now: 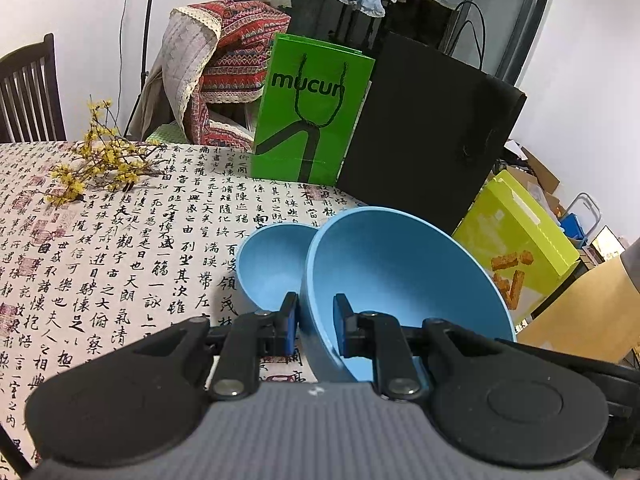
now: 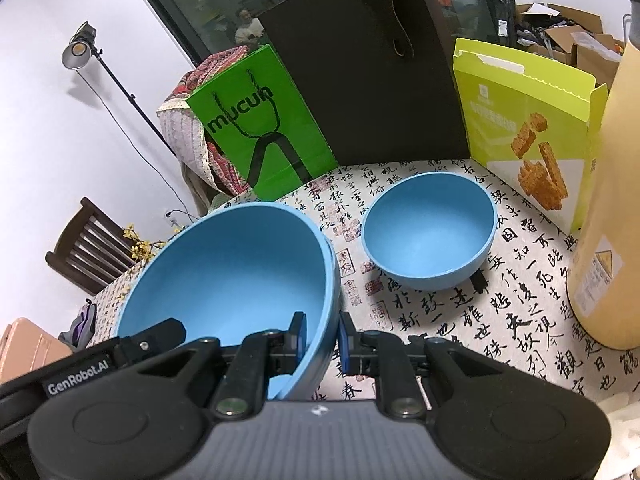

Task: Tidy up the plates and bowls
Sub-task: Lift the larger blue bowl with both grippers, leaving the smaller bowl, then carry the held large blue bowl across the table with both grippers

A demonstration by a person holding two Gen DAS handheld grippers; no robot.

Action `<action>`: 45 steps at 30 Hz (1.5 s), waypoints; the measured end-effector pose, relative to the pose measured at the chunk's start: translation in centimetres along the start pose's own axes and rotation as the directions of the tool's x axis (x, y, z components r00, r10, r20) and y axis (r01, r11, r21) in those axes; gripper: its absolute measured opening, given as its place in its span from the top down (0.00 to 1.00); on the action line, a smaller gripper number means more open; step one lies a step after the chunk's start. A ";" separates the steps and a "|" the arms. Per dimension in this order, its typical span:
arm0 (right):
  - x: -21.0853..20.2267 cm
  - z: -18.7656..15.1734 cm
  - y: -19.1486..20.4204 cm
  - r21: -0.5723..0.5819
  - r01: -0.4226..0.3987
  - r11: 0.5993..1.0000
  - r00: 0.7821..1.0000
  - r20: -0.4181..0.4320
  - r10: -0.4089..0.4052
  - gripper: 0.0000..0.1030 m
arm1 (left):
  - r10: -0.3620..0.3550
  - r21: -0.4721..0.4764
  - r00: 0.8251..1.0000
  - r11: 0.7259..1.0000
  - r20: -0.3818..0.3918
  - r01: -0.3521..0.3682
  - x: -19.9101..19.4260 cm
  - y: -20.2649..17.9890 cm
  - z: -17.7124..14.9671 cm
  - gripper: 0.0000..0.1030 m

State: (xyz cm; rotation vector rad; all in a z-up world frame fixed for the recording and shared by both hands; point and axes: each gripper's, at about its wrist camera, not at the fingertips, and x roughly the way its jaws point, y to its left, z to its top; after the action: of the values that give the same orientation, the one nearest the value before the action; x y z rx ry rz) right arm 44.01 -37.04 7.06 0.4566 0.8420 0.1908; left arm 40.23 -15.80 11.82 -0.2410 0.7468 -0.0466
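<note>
1. The left gripper (image 1: 316, 322) had its two blue-padded fingers (image 1: 291, 320) pinched on the rim of the big blue bowl (image 1: 400, 280), one pad outside the wall and the other inside.

2. The right gripper (image 2: 322, 338) was clamped on the same big bowl (image 2: 236, 276) at the opposite side of its rim, again one pad inside and one outside. In the right camera's view the left tool's black finger showed at the bowl's far rim.

3. Held from both sides like that, the big bowl sat tilted and looked to be off the tablecloth (image 1: 120, 248), though its underside was hidden, so I could not be sure.

4. The small blue bowl (image 2: 430, 232) stood upright on the cloth, just beside the big one and apart from it in the right camera's view; from the left camera it (image 1: 272, 264) peeked out from behind the big bowl's rim.

5. Behind the bowls stood a green paper bag (image 1: 312, 112) and, touching its side, a taller black bag (image 1: 432, 128).

6. A yellow-green snack box (image 2: 520, 128) leaned at the far right edge, next to a tan cylinder (image 2: 608, 216) standing on the cloth.

7. A sprig of yellow flowers (image 1: 100, 160) lay on the far left of the table, near a dark wooden chair (image 1: 30, 92).
</note>
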 end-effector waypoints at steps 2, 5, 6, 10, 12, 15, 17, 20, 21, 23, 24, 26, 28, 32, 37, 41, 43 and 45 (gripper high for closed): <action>-0.1 -0.2 0.3 0.000 0.002 1.000 1.000 0.002 -0.002 0.84 | -0.001 0.003 1.000 1.000 0.000 0.001 -0.2 0.2 0.1 0.82; -0.2 -0.6 0.7 0.003 0.004 1.000 1.000 0.000 -0.004 0.84 | -0.003 0.005 1.000 1.000 0.002 0.003 -0.6 0.6 0.0 0.82; -0.2 -0.7 0.8 0.002 0.004 1.000 1.000 -0.001 -0.004 0.84 | -0.002 0.004 1.000 1.000 0.002 0.002 -0.7 0.8 0.0 0.82; -0.3 -1.0 1.4 -0.003 0.003 1.000 1.000 -0.003 -0.003 0.84 | 0.001 0.001 1.000 1.000 0.001 -0.001 -1.1 1.3 -0.1 0.82; -0.4 -1.2 1.7 -0.006 0.003 1.000 1.000 -0.004 -0.003 0.85 | 0.002 -0.001 1.000 1.000 0.002 -0.002 -1.4 1.6 -0.3 0.82; -0.4 -1.4 2.2 -0.011 0.000 1.000 1.000 -0.006 0.000 0.85 | 0.009 -0.001 1.000 1.000 0.007 -0.009 -2.0 2.1 -0.4 0.82; -0.4 -1.6 2.7 -0.015 -0.004 1.000 1.000 -0.008 0.003 0.85 | 0.014 -0.004 1.000 1.000 0.010 -0.014 -2.3 2.5 -0.5 0.82; -0.4 -2.0 3.4 -0.027 -0.007 1.000 1.000 -0.010 0.007 0.85 | 0.021 -0.011 1.000 1.000 0.011 -0.021 -2.8 3.1 -0.6 0.82; -0.5 -2.1 3.7 -0.033 -0.007 0.999 1.000 -0.010 0.007 0.85 | 0.023 -0.011 1.000 1.000 0.012 -0.023 -2.9 3.3 -0.6 0.82; -0.5 -2.3 4.1 -0.041 -0.009 0.999 1.000 -0.011 0.009 0.85 | 0.026 -0.014 1.000 1.000 0.015 -0.026 -3.3 3.7 -0.6 0.82; -0.5 -2.4 4.3 -0.043 -0.011 0.999 1.000 -0.012 0.011 0.85 | 0.028 -0.015 0.999 1.000 0.017 -0.028 -3.5 3.9 -0.7 0.82; -0.6 -2.6 4.8 -0.048 -0.013 0.999 1.000 -0.014 0.013 0.85 | 0.030 -0.018 0.999 0.999 0.020 -0.030 -3.7 4.3 -0.7 0.82; -0.6 -2.9 5.2 -0.054 -0.015 0.998 1.000 -0.015 0.014 0.85 | 0.033 -0.021 0.999 0.999 0.022 -0.033 -4.1 4.6 -0.8 0.82; -0.7 -3.3 6.1 -0.062 -0.018 0.998 1.000 -0.016 0.017 0.85 | 0.038 -0.027 0.999 0.999 0.024 -0.037 -4.5 5.3 -0.9 0.82; -0.7 -3.8 7.0 -0.074 -0.023 0.997 1.000 -0.020 0.021 0.85 | 0.045 -0.038 0.999 0.998 0.030 -0.044 -5.1 6.2 -1.1 0.82; -0.7 -4.2 7.7 -0.085 -0.027 0.996 0.999 -0.022 0.025 0.85 | 0.049 -0.043 0.998 0.998 0.034 -0.048 -5.6 6.9 -1.2 0.82; -0.7 -4.3 8.1 -0.089 -0.028 0.996 0.999 -0.024 0.026 0.85 | 0.052 -0.046 0.998 0.998 0.035 -0.051 -5.8 7.3 -1.3 0.82; -0.7 -4.5 8.5 -0.093 -0.030 0.995 0.999 -0.025 0.028 0.85 | 0.053 -0.051 0.998 0.997 0.036 -0.052 -6.0 7.7 -1.4 0.82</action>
State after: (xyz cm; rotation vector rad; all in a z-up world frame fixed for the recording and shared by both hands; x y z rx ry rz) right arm 40.23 -28.34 8.84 0.3795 0.8459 0.2614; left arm 34.54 -7.83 13.07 -0.2690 0.7174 0.0262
